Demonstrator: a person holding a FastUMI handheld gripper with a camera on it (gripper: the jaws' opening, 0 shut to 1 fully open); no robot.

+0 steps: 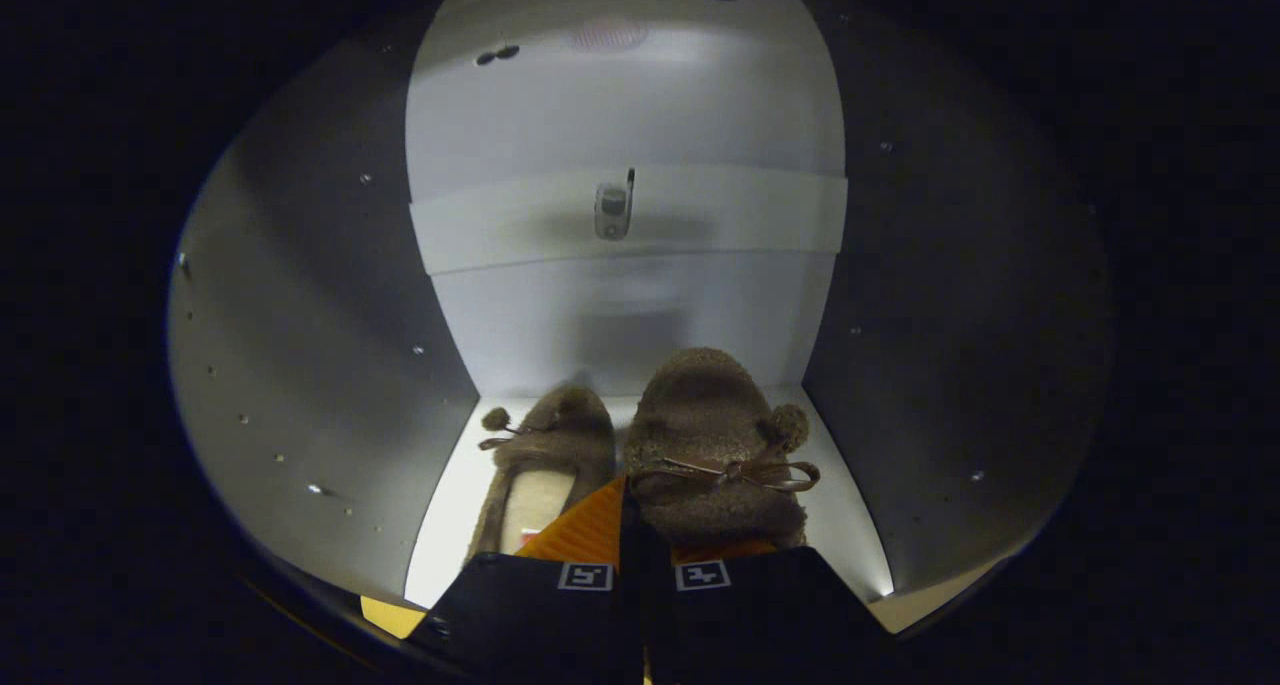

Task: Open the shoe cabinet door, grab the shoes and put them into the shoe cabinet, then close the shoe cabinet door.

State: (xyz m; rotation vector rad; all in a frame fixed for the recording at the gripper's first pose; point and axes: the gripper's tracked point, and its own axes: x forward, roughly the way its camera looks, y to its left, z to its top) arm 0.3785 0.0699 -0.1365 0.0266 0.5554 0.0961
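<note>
Gripper view: the gripper [640, 540] was seen inside the shoe cabinet [300, 345], its two fingers drawn close together with only a thin dark gap left between them. Whether the heel of the right slipper [715, 435] was pinched between the fingers could not be told, since that part was hidden behind them. This fuzzy brown slipper, with a bow and a pompom, was seen just ahead of the fingers, its toe pointed toward the back wall. The left slipper [545, 465] was set just beside it on the cabinet floor [850, 505], its pale insole visible, and the two appeared to be touching or nearly so. Beyond them, a horizontal rail with a small metal fitting [613, 210] was seen on the white back panel [625, 115].
</note>
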